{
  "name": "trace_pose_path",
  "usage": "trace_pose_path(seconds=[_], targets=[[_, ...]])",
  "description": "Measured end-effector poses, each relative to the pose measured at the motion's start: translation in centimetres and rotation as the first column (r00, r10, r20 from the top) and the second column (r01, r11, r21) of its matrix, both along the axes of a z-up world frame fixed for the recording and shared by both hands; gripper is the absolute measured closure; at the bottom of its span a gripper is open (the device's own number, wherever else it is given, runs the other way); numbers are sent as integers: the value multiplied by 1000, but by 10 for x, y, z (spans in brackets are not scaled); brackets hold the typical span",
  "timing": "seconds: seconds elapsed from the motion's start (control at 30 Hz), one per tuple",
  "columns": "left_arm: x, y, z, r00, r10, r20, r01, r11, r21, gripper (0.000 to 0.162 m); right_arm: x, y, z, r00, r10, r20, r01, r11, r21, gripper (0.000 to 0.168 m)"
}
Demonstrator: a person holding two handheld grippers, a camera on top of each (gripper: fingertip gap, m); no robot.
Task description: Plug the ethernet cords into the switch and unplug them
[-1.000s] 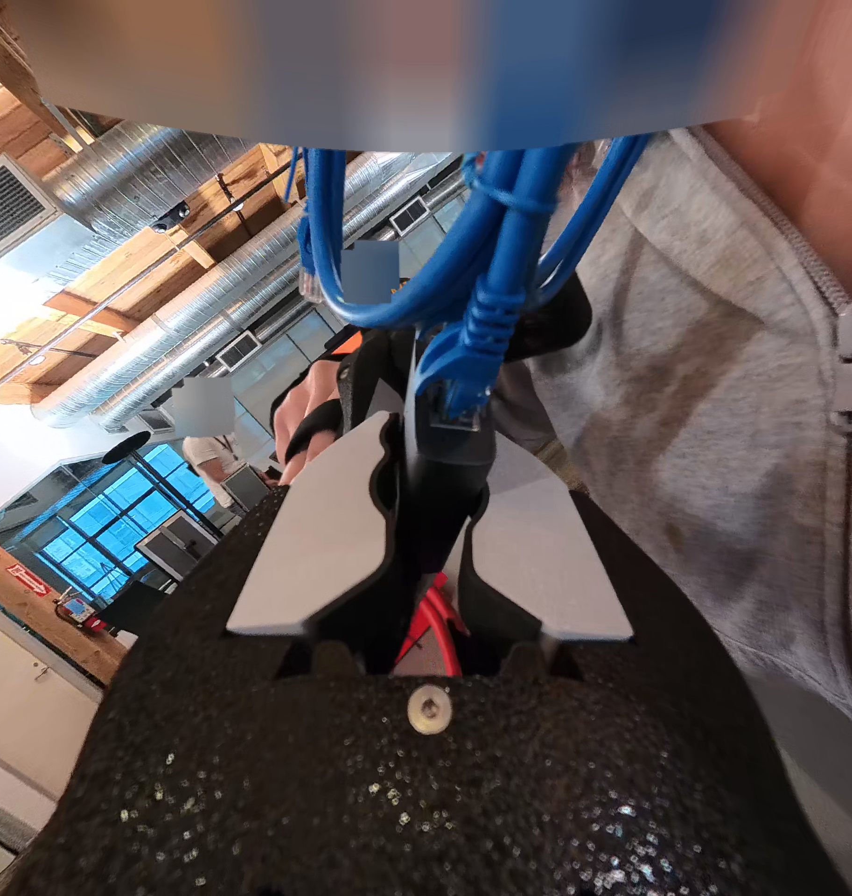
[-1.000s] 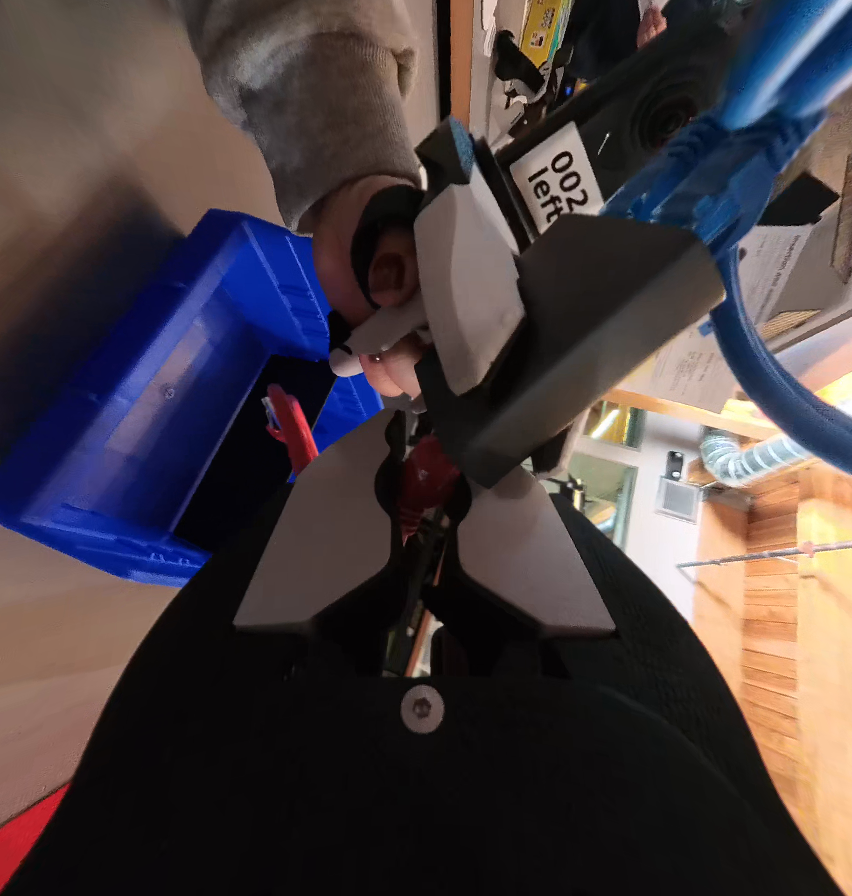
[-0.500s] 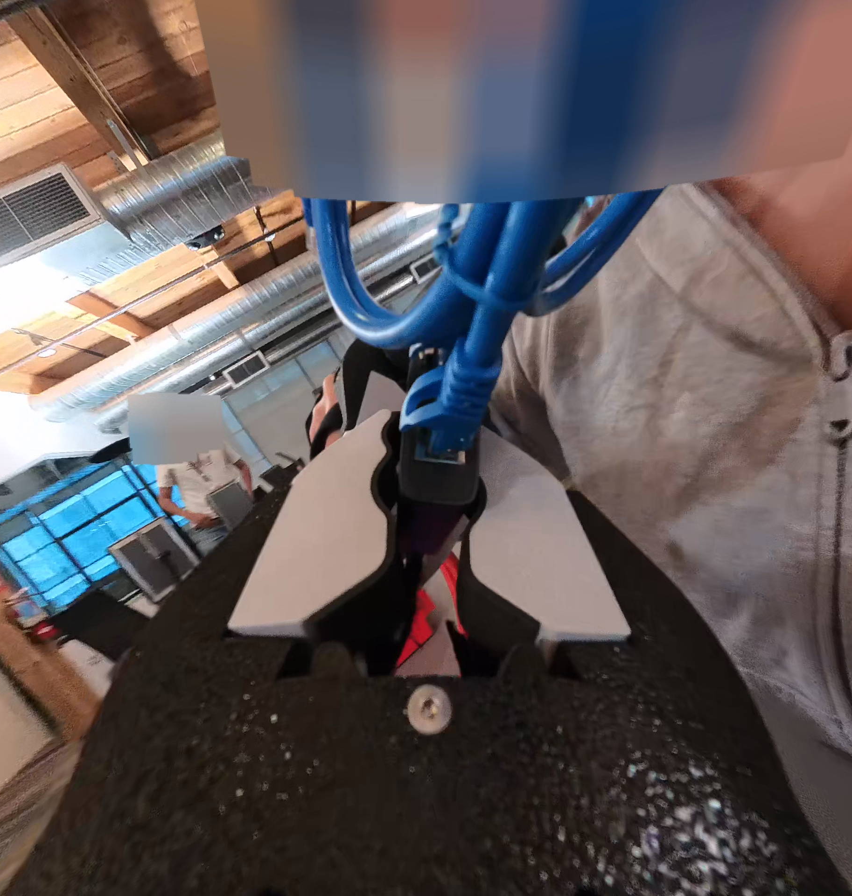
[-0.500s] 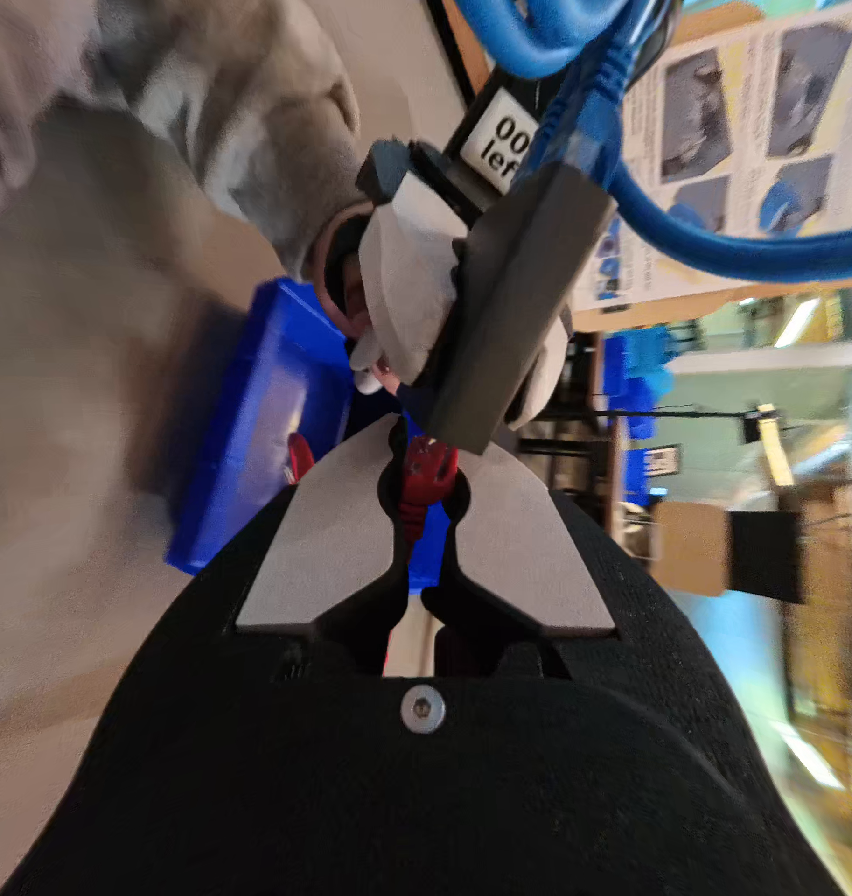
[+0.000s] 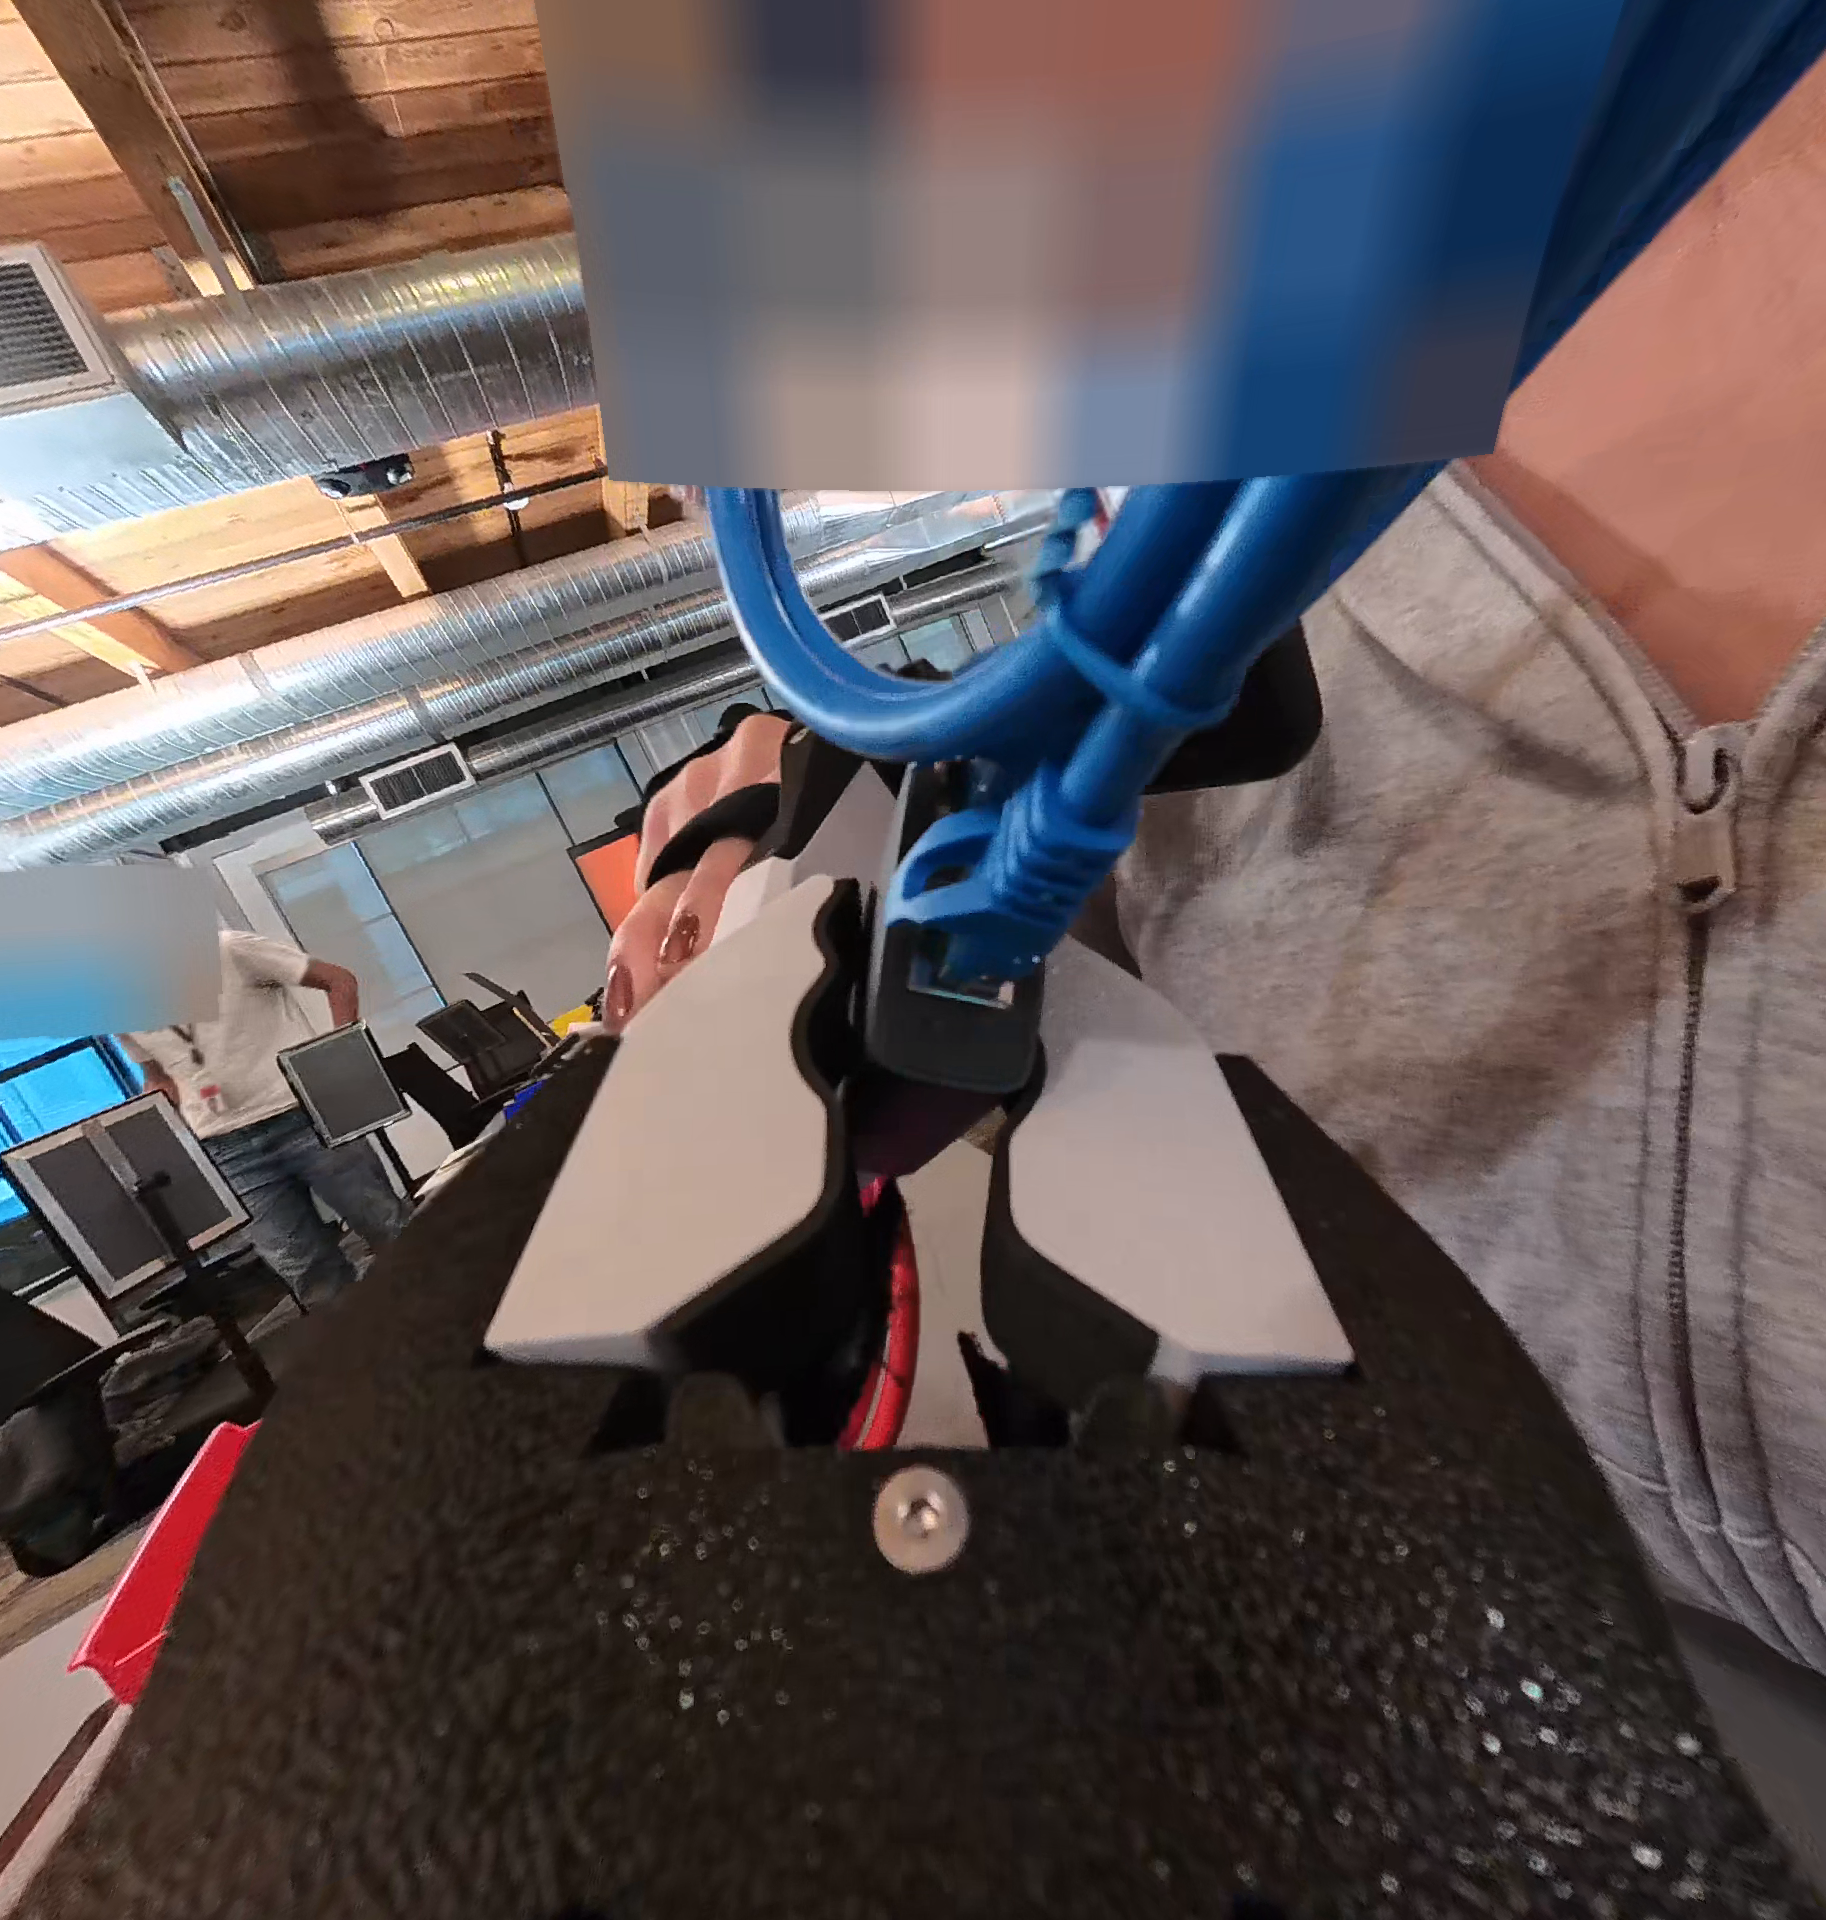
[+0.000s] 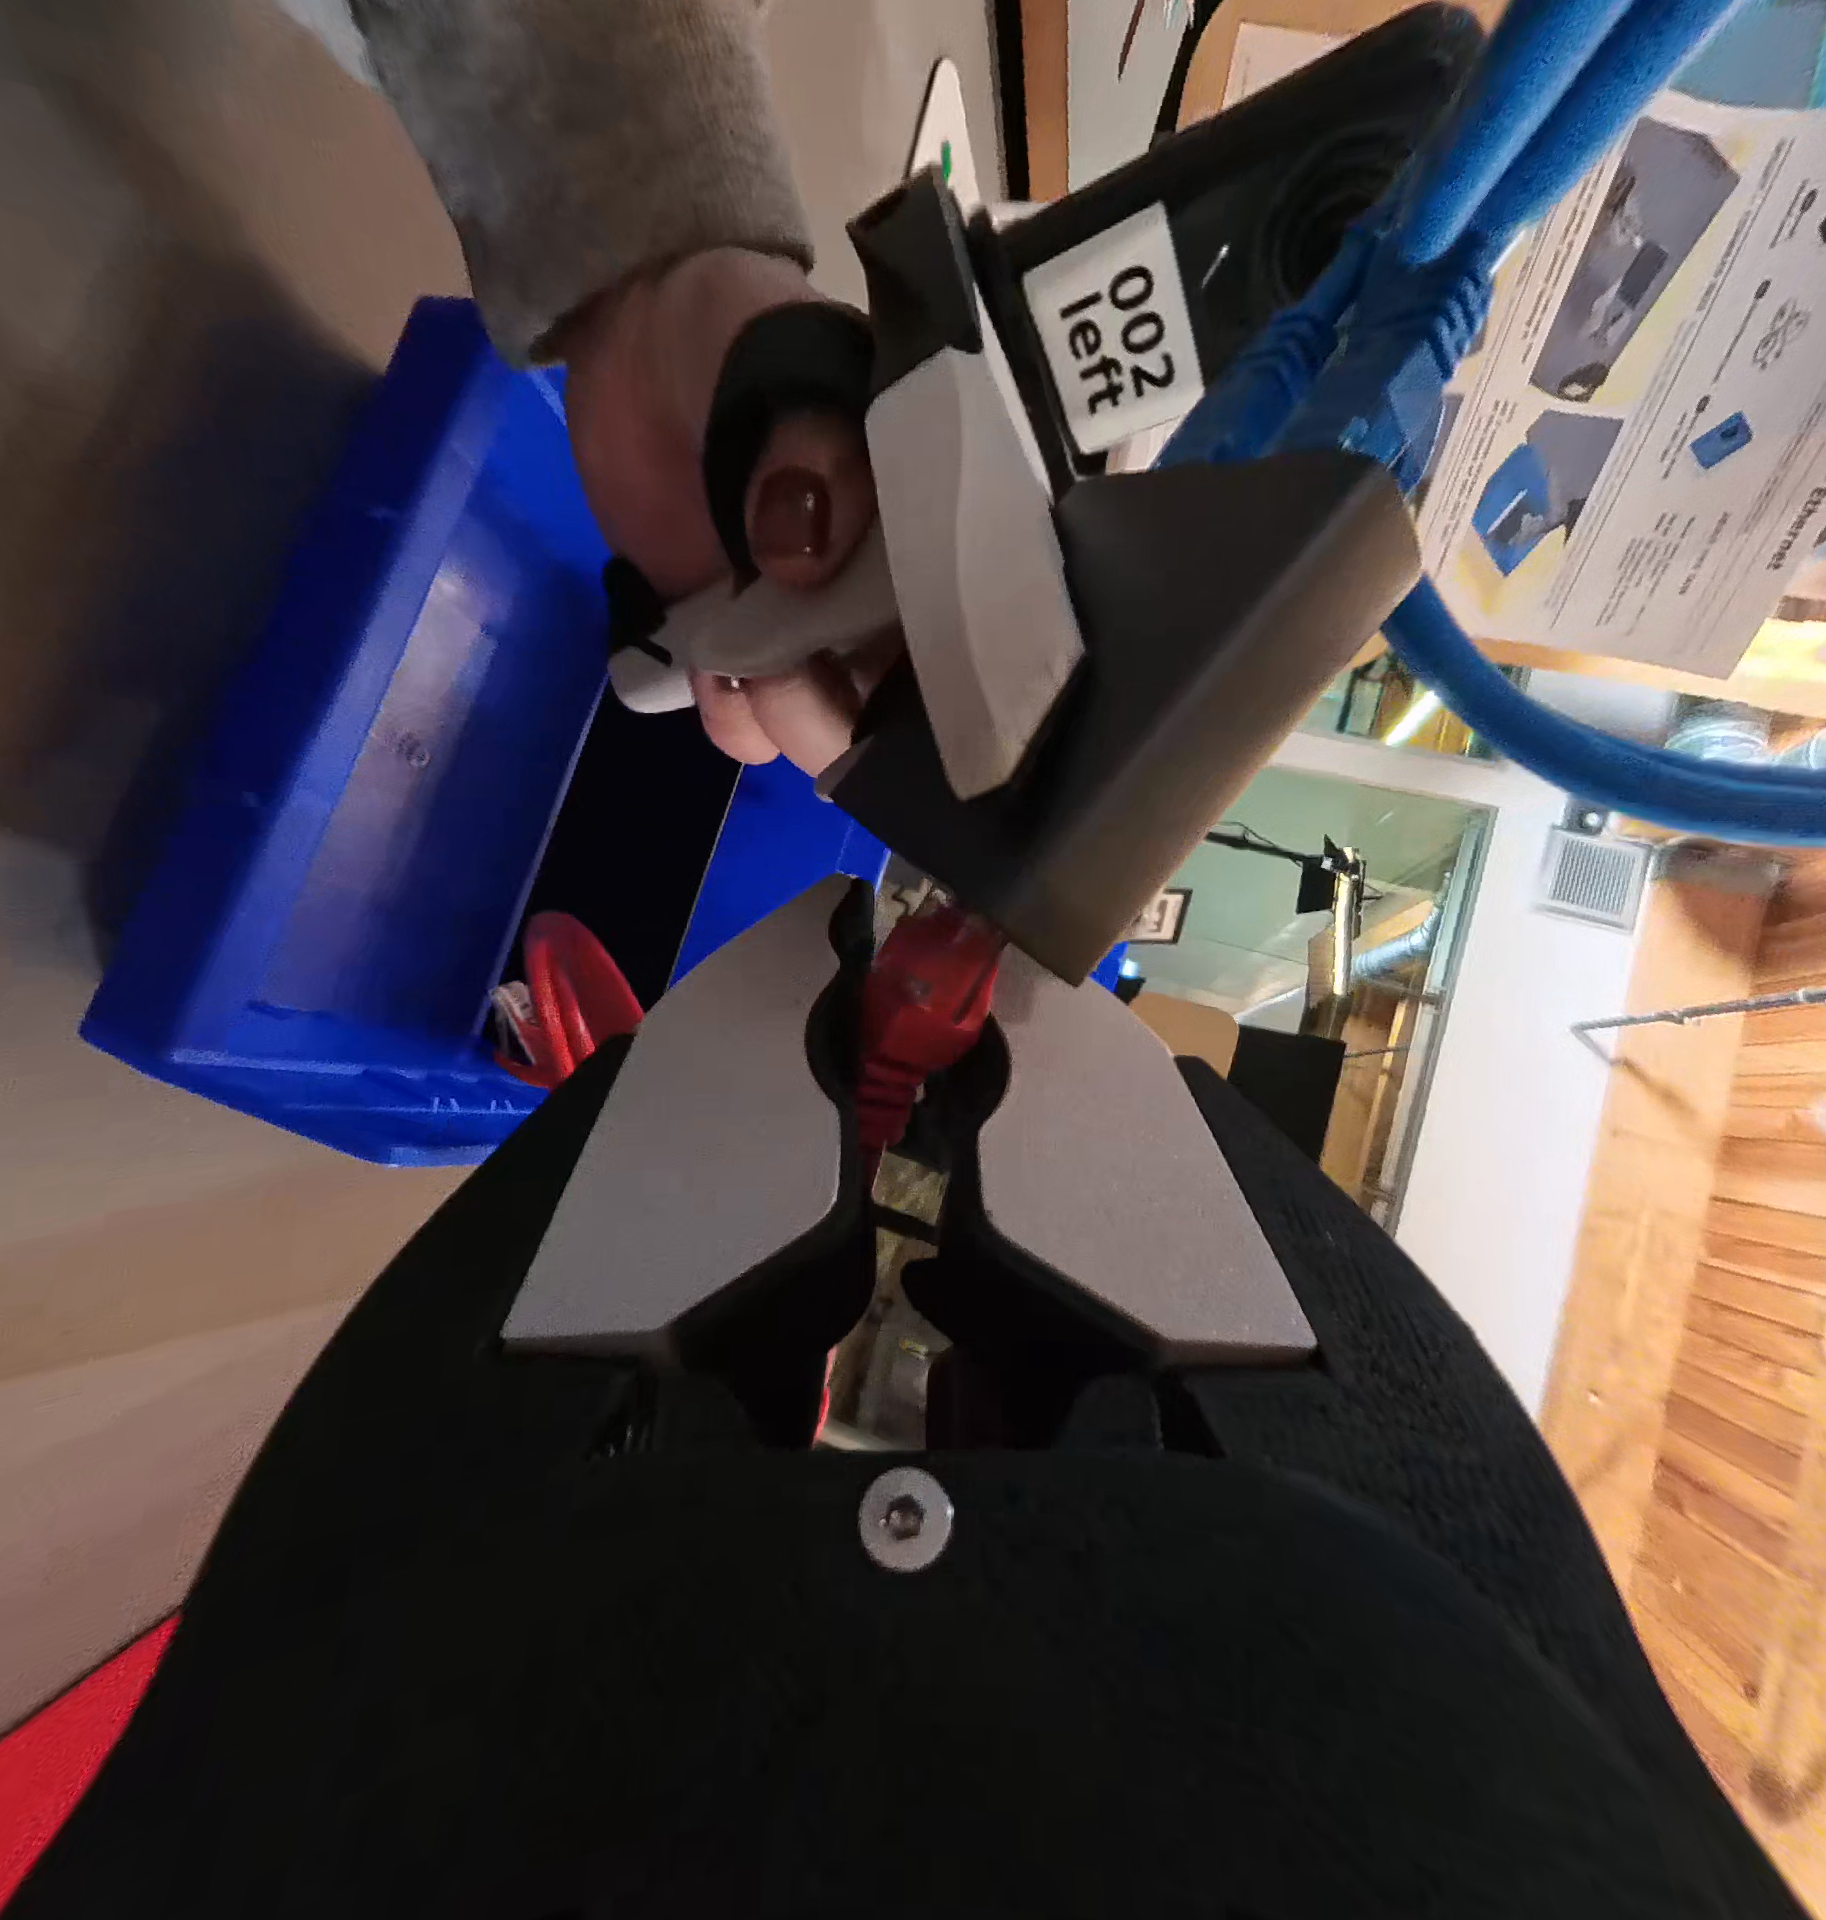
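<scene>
Left tongs [image 5: 930, 1023]: clamped on a dark grey adapter block [image 5: 945, 1023], which sits between the two grey fingers at the tips. In the right wrist view the same tongs [image 6: 1044, 665] show at 12 o'clock, pointed toward the camera.
Adapter block: in the right wrist view it [image 6: 1200, 665] is a flat grey slab, tilted, with its lower end just above the right tongs.
Blue cable [image 5: 1002, 665]: a bundled Ethernet cable; its plug [image 5: 1008, 883] is seated in the socket on the block's upper face, and the loops hang toward 12 o'clock.
Right tongs [image 6: 924, 997]: closed on a red Ethernet plug [image 6: 924, 1003], whose tip touches the block's lower end; whether it is seated I cannot tell.
Red cable [image 5: 893, 1320]: seen through the gap of the left tongs, running toward 6 o'clock.
Blue bin [image 6: 369, 748]: at 9 o'clock of the right tongs, on the pale counter [image 6: 140, 1299], with a red cable coil [image 6: 566, 997] inside it.
Person: grey zip hoodie [image 5: 1511, 1039] at 3 o'clock in the left wrist view.
</scene>
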State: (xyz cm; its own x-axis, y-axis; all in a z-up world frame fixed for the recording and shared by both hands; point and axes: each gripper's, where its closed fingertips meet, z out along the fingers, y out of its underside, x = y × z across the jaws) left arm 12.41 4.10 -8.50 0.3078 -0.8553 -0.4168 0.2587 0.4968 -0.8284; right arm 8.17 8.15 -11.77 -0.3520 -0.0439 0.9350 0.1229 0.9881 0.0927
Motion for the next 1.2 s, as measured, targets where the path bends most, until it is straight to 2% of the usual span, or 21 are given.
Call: trace_pose_path(seconds=[0.17,0.4,0.63,0.87,1.1,1.2], targets=[[4,-2,1,1000,8,-11,-8,1000,-3,139,7,-8,-3,995,30,91,-11,978,-208,158],[6,-2,0,999,22,-32,-22,1000,5,139,10,-7,-1,996,42,73,-28,984,-176,158],[-5,-2,9,997,67,39,-70,995,75,141,7,-11,-1,993,-60,106,95,928,-361,153],[-8,-1,11,993,109,40,-113,987,111,141,4,-6,0,977,-166,132,207,877,-434,148],[-6,-1,9,992,121,18,-123,985,123,141,9,-6,-2,967,-158,199,243,810,-534,137],[-6,1,8,991,133,11,-133,984,118,141,9,-4,0,979,-130,157,194,826,-529,130]])
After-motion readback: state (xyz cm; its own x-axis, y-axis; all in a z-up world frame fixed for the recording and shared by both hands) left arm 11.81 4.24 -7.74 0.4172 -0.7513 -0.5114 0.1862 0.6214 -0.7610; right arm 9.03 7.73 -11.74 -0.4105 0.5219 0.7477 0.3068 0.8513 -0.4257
